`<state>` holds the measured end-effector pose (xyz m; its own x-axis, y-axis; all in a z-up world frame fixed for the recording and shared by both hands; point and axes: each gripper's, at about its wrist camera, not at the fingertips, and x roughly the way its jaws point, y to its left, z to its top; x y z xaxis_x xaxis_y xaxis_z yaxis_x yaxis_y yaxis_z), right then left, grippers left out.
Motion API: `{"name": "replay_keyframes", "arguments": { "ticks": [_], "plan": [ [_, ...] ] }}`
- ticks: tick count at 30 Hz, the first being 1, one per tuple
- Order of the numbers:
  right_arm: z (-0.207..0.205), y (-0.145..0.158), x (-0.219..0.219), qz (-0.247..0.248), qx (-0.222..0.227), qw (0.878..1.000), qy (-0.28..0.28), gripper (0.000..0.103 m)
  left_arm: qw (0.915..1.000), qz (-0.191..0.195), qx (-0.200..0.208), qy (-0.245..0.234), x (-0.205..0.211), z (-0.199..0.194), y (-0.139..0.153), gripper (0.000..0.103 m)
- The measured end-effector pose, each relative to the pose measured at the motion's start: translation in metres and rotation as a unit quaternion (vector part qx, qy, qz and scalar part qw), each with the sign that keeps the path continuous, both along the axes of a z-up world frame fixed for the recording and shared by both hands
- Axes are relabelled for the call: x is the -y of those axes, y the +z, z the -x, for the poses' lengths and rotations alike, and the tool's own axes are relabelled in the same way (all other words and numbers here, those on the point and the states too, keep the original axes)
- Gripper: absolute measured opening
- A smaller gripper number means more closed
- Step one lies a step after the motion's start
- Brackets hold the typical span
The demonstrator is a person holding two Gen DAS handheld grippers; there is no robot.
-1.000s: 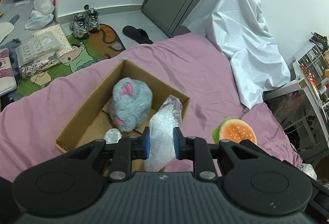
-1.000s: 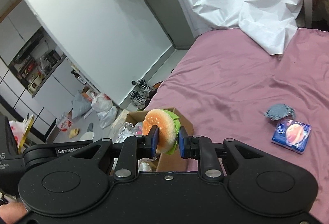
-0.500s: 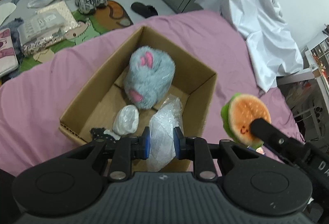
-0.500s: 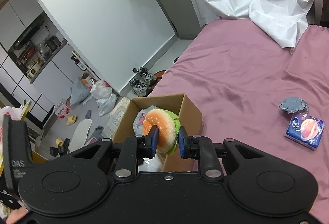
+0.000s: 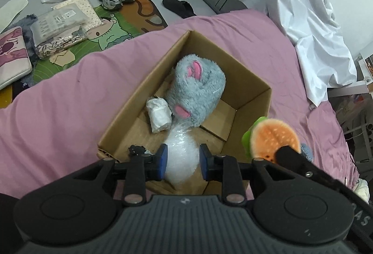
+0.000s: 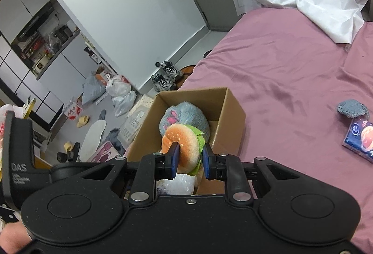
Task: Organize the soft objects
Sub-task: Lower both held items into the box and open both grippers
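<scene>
Pink bed (image 5: 58, 114) held your cardboard box (image 5: 253, 100); left gripper (image 5: 181, 158) pinched plastic bag (image 5: 180, 156) inside it, right gripper (image 6: 188, 161) clamped burger plush (image 6: 184, 145) above its right wall, box down-left

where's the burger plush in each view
Left wrist: burger plush at lower right, just outside the cardboard box, pinched by the right gripper.
Right wrist: burger plush at center, between the right gripper fingers.
Shared landmark: grey fluffy plush in the box.

Pink bed (image 5: 70, 114); cardboard box (image 5: 253, 100) (open) atop.
</scene>
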<state>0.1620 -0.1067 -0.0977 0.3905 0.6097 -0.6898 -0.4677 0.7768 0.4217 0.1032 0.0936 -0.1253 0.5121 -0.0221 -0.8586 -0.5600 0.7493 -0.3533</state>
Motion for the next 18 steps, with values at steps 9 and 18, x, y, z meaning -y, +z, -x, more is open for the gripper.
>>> {"name": "replay_keyframes", "arguments": {
  "ticks": [9, 18],
  "plan": [
    [0.001, 0.008, 0.007, -0.016, -0.008, 1.000, -0.015, 0.052, 0.9997, -0.021, 0.008, -0.005, 0.000, -0.001, 0.020, 0.047],
    [-0.006, 0.012, 0.022, -0.010, -0.010, 0.999, -0.043, 0.067, 0.9984, -0.056, 0.011, -0.007, 0.011, -0.004, 0.036, 0.077]
  ]
}}
